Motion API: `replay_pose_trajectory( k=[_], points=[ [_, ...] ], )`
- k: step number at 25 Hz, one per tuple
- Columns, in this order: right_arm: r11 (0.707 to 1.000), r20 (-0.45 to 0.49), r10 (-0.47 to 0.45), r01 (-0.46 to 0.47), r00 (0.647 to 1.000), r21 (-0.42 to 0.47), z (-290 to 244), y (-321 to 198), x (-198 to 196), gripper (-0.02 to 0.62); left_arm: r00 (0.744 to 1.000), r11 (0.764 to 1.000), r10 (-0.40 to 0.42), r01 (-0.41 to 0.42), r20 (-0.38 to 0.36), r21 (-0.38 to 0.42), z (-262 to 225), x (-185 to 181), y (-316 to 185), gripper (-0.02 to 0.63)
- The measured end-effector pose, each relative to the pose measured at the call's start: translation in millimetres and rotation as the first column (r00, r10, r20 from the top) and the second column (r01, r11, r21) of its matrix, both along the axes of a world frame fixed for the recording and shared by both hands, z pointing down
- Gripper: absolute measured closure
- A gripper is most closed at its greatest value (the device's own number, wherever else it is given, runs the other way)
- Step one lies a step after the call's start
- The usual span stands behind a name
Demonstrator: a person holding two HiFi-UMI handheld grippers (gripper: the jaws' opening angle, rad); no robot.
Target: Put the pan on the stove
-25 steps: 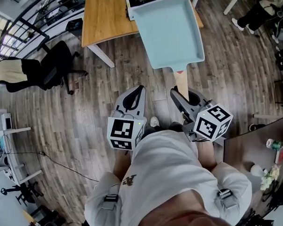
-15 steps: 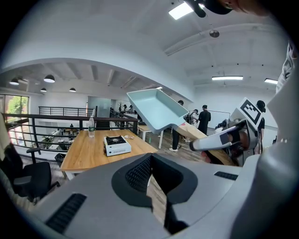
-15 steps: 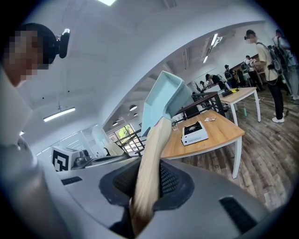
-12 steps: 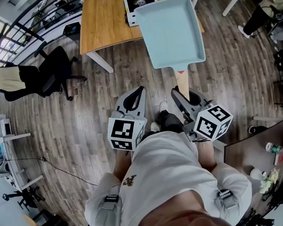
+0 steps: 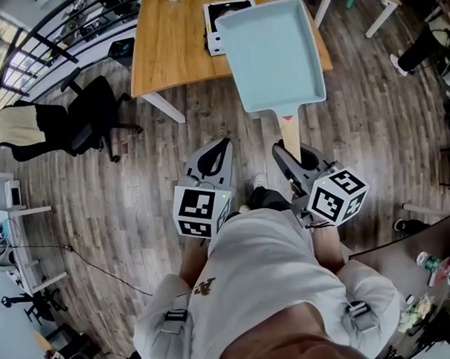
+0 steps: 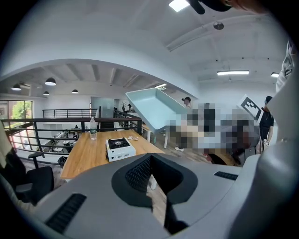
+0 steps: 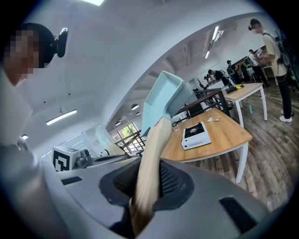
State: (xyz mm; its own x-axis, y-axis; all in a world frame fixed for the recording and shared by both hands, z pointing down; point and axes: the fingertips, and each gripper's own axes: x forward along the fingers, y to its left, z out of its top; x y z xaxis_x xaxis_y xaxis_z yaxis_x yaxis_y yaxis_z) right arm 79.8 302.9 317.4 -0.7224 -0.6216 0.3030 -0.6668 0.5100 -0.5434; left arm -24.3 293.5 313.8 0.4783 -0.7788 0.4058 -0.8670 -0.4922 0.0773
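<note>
On the plank floor (image 5: 136,186) short of a wooden table (image 5: 167,44), a person is holding a pale blue rectangular pan (image 5: 271,50) out ahead by its wooden handle (image 5: 288,127). The right gripper (image 5: 287,154) is clamping that handle between its jaws, and the handle is running straight up out of them in the right gripper view (image 7: 147,186). The left gripper (image 5: 222,145) is riding alongside, jaws together on nothing. The pan is hanging in the air, tilted, its near half over bare floor and its far half crossing the table's front edge. From above, its far left corner is overlapping the white stove (image 5: 216,19); the left gripper view shows the pan raised clear above the stove (image 6: 120,148). The tabletop left of the stove is lying bare up to a bottle (image 6: 92,128). A black chair (image 5: 88,106) is standing well apart on the left, with open planks between.
</note>
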Motion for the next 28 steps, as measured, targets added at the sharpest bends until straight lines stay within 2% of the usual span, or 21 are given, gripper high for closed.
replay_pose_trajectory(
  k=[16,28],
  points=[
    [0.995,0.014,-0.095,0.096,0.995,-0.024,6.4,-74.7,21.0,0.517,0.996,0.996,-0.089,0.089,0.031,-0.013,0.2,25.0,-65.0,0.588],
    [0.997,0.006,-0.079,0.079,0.997,-0.020,4.7,-117.2,2.9,0.517,0.996,0.996,-0.094,0.094,0.004,0.006,-0.7,1.7,-109.1,0.588]
  ],
)
